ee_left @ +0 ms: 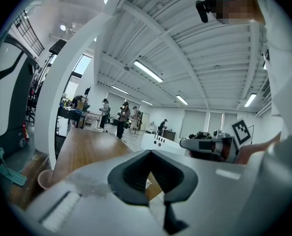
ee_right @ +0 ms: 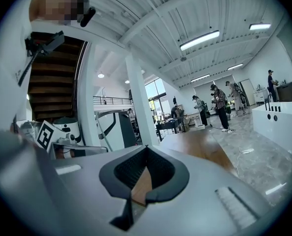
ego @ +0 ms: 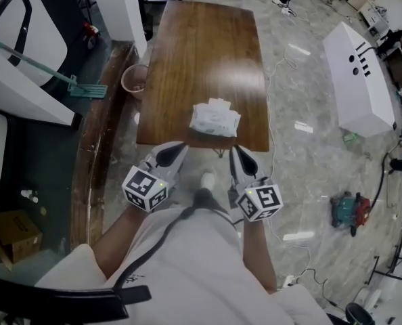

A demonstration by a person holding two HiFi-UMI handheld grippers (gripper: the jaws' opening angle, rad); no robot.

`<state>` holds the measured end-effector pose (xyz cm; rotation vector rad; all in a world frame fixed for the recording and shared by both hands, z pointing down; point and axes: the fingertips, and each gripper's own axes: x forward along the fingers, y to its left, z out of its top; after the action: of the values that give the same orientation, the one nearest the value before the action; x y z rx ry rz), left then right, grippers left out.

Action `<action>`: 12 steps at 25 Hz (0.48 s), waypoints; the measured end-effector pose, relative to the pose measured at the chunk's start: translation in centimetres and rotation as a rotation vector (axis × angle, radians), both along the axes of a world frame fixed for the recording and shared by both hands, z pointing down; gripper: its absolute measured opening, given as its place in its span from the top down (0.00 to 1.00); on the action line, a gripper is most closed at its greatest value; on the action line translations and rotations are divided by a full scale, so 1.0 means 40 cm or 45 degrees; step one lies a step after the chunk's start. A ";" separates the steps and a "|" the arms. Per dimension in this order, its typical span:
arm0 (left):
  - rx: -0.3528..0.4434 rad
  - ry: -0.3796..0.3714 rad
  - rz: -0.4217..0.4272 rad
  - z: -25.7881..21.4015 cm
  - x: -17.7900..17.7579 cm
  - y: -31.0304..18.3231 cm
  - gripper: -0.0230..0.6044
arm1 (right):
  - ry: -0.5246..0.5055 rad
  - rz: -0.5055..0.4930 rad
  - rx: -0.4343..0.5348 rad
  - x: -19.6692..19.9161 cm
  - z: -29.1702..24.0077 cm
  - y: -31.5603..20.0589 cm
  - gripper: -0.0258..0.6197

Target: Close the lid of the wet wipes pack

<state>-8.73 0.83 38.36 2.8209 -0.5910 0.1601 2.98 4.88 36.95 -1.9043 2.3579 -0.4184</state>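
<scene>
A white wet wipes pack [ego: 214, 120] lies on the brown wooden table [ego: 201, 53] near its front edge, with its lid flap [ego: 218, 103] raised at the far side. Both grippers are short of the table edge and touch nothing. My left gripper [ego: 179, 145] points at the pack from its near left, jaws together and empty. My right gripper [ego: 233, 149] points at it from the near right, also shut and empty. In the left gripper view the gripper [ee_left: 149, 152] shows closed tips, and in the right gripper view the gripper [ee_right: 146, 147] does too. The jaws hide the pack in both.
A pink bucket [ego: 135, 80] and a teal mop head [ego: 87, 91] stand left of the table. A long white cabinet [ego: 360, 80] lies on the floor at the right, with a red and green machine [ego: 350, 210] nearer. Cables cross the marble floor. People stand far off.
</scene>
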 end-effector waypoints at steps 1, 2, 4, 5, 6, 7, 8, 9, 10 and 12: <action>0.003 -0.005 -0.002 0.000 0.016 -0.012 0.96 | -0.001 -0.008 0.000 0.014 0.000 -0.015 0.95; 0.006 -0.009 -0.005 0.000 0.032 -0.023 0.96 | 0.001 -0.020 0.001 0.028 0.000 -0.030 0.95; 0.009 -0.013 -0.016 -0.003 0.065 -0.048 0.96 | 0.019 -0.059 -0.001 0.051 0.001 -0.063 0.95; 0.007 -0.014 -0.023 -0.003 0.080 -0.060 0.96 | 0.029 -0.082 -0.003 0.059 0.000 -0.078 0.95; 0.004 -0.015 -0.031 -0.004 0.095 -0.071 0.96 | 0.035 -0.106 -0.005 0.067 0.000 -0.092 0.95; 0.002 -0.015 -0.039 -0.005 0.111 -0.083 0.96 | 0.037 -0.128 -0.007 0.075 0.000 -0.106 0.95; 0.002 -0.015 -0.048 -0.006 0.125 -0.096 0.96 | 0.036 -0.149 -0.009 0.083 0.002 -0.121 0.95; 0.003 -0.014 -0.059 -0.007 0.139 -0.108 0.96 | 0.034 -0.170 -0.013 0.092 0.006 -0.136 0.95; 0.003 -0.015 -0.069 -0.008 0.152 -0.119 0.96 | 0.034 -0.190 -0.016 0.100 0.010 -0.151 0.95; -0.004 -0.022 -0.089 -0.004 0.176 -0.139 0.96 | 0.037 -0.226 -0.020 0.117 0.015 -0.179 0.95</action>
<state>-1.71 -4.72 38.21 2.7941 -0.6911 0.1717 7.68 -2.29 37.57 -1.7251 2.5602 -0.4261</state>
